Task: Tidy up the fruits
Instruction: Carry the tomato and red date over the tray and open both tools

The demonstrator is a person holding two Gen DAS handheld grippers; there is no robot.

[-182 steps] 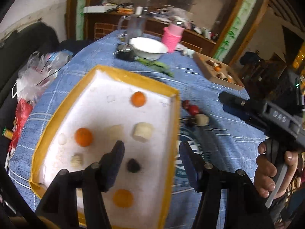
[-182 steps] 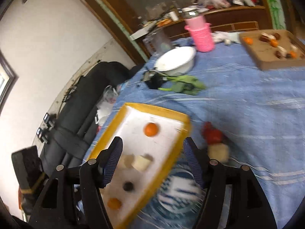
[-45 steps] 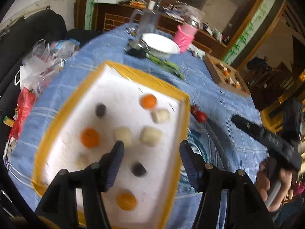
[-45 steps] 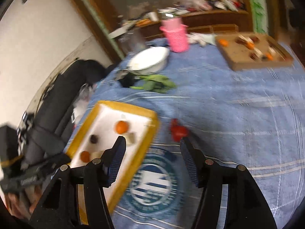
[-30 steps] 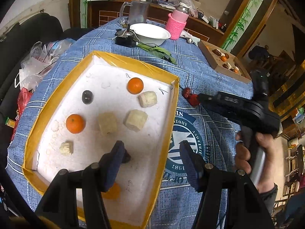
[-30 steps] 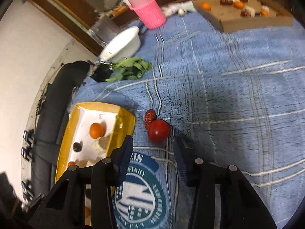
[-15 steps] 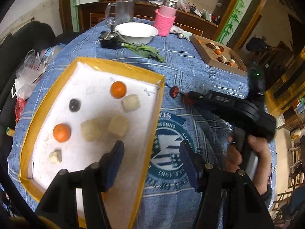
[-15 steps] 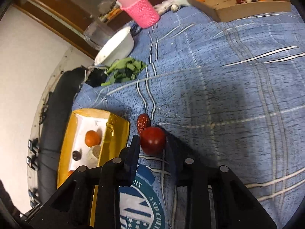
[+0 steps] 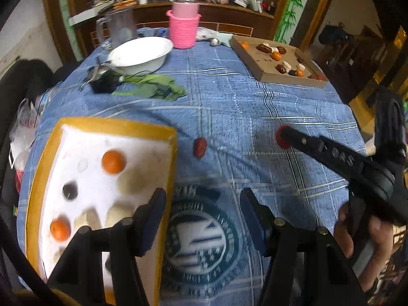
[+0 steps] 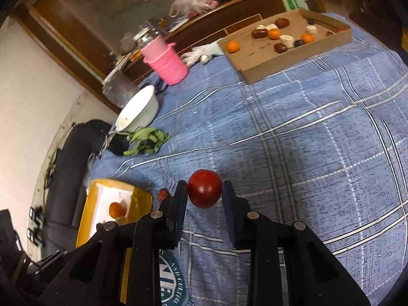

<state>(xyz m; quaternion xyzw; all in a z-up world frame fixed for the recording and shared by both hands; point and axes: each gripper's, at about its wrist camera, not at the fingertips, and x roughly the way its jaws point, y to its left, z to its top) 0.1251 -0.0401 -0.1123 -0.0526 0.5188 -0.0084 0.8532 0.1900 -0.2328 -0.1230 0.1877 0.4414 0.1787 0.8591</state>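
Our right gripper (image 10: 204,195) pinches a tomato (image 10: 204,192) above the cloth (image 10: 293,132); left gripper (image 9: 202,204) wide, holding nothing, by the tray (image 9: 168,158); date (image 9: 199,147) beside it.

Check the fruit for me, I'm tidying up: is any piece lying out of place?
Yes. A small wrinkled dark-red fruit lies loose on the blue checked tablecloth, just outside the yellow-rimmed white tray where other fruit sits. The right claw is shut on a round red fruit.
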